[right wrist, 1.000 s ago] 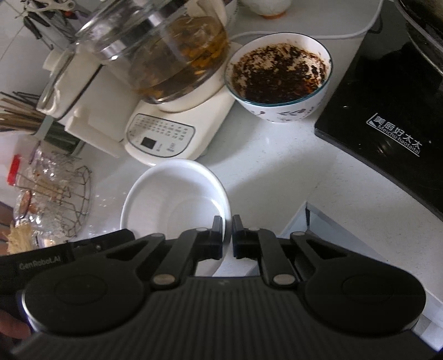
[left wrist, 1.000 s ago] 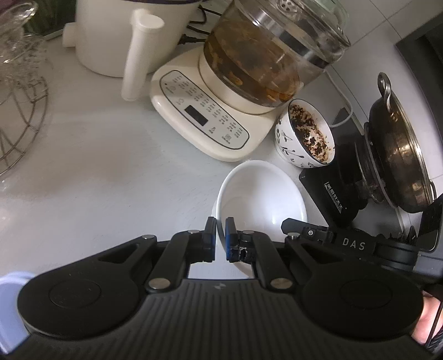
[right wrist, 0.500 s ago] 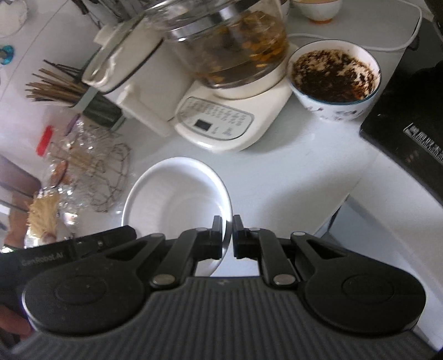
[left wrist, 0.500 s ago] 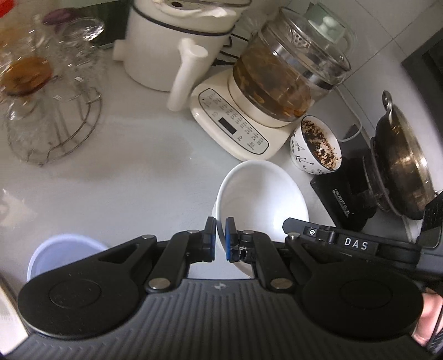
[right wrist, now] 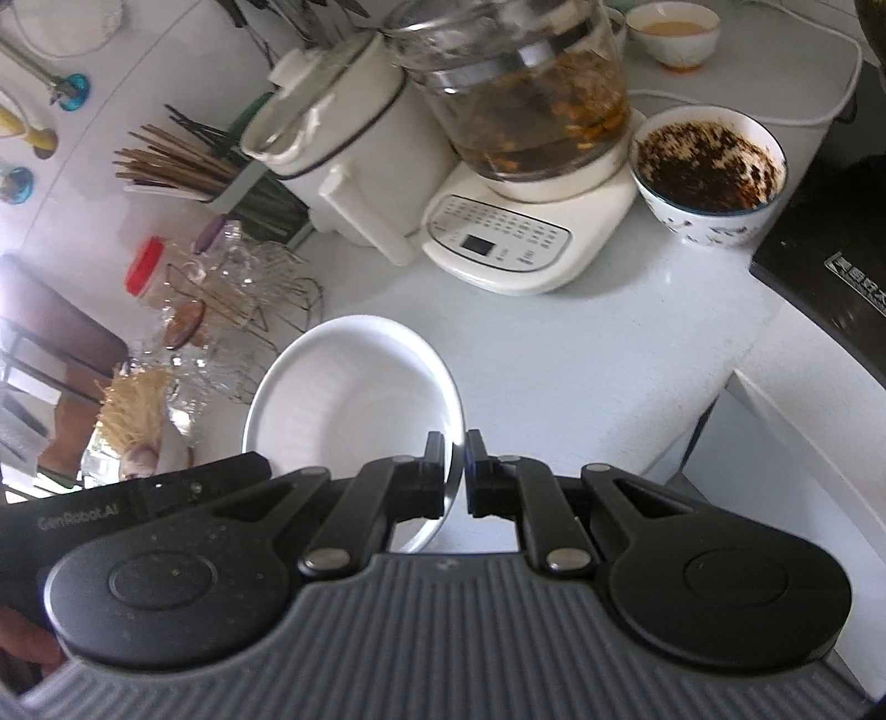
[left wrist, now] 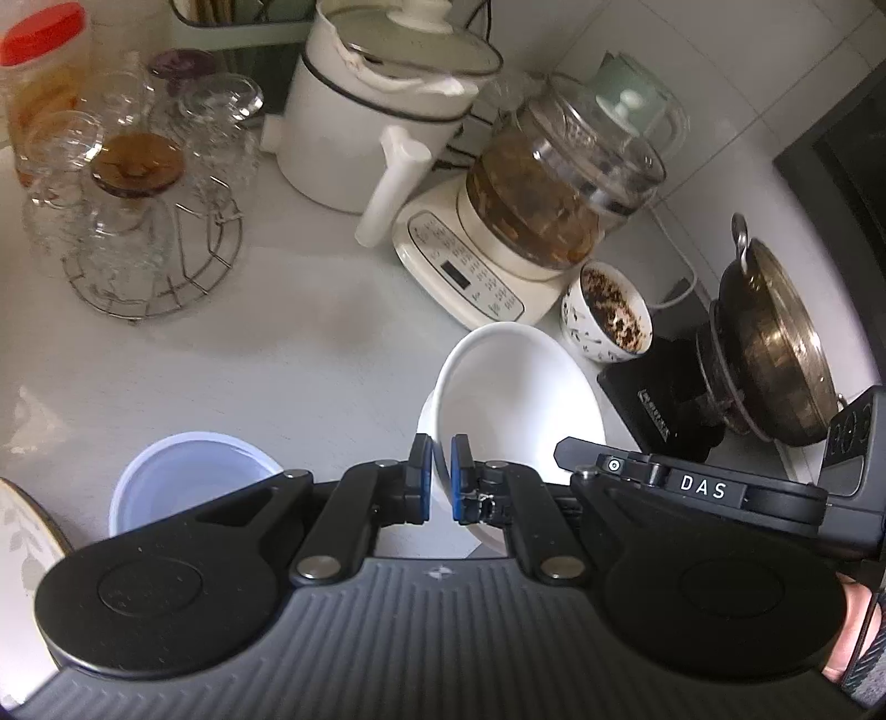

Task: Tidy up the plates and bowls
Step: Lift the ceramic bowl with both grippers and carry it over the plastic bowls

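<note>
Both grippers hold one white bowl [left wrist: 515, 399] above the pale worktop [left wrist: 266, 343]; the left gripper [left wrist: 440, 476] has its fingers clamped on the bowl's left rim, and the right gripper [right wrist: 455, 476] has its fingers clamped on the opposite rim; the bowl hangs tilted, clear of the surface; beyond it stand a glass kettle on a cream base [left wrist: 498, 260] and a patterned bowl with dark residue [left wrist: 606, 313]; a lilac plastic bowl [left wrist: 188, 476] sits near left.

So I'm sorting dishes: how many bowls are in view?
4: white bowl held by both tools, dirty patterned bowl beside the cooktop, small bowl behind the kettle, pale blue bowl near left. Others may be hidden.
</note>
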Available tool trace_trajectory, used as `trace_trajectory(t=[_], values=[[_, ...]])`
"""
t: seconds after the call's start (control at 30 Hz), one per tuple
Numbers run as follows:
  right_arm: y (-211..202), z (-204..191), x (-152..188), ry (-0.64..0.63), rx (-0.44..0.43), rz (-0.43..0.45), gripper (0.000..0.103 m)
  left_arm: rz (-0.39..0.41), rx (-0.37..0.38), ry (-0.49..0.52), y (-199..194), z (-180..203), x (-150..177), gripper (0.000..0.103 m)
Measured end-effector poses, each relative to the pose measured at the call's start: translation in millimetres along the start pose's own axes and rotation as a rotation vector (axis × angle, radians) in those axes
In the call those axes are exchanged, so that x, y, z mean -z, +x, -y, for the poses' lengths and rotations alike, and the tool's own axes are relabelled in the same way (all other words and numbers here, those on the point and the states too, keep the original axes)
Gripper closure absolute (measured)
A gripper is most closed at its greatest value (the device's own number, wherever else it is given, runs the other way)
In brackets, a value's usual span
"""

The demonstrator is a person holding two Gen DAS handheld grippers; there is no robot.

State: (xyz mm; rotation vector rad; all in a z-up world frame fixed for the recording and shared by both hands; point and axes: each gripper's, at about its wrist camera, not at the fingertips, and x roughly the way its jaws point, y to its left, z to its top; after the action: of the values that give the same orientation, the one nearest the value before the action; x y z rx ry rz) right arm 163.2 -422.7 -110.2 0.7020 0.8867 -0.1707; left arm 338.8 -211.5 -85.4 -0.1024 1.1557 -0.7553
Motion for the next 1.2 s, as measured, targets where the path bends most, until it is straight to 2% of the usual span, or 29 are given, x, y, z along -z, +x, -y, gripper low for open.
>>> trace_trajectory(t=[0.53, 0.8, 1.2], values=[[5.9, -49.6, -0.2, -0.135, -0.090, -0.004, 0.093, 0.147, -0.061, -0.124, -52.1, -31.1, 23.1, 0.095], [23.8, -82.1, 8.8, -0.233, -0.138, -0.066, 0.093, 0.212, -0.114, -0.231, -74.0, -59.5, 45.0, 0.095], [59.6, -109.2, 23.3, -0.337, -0.158, -0.188, 0.093, 0.217, -0.190, -0.361, -78.8, -96.8, 81.9, 0.095]])
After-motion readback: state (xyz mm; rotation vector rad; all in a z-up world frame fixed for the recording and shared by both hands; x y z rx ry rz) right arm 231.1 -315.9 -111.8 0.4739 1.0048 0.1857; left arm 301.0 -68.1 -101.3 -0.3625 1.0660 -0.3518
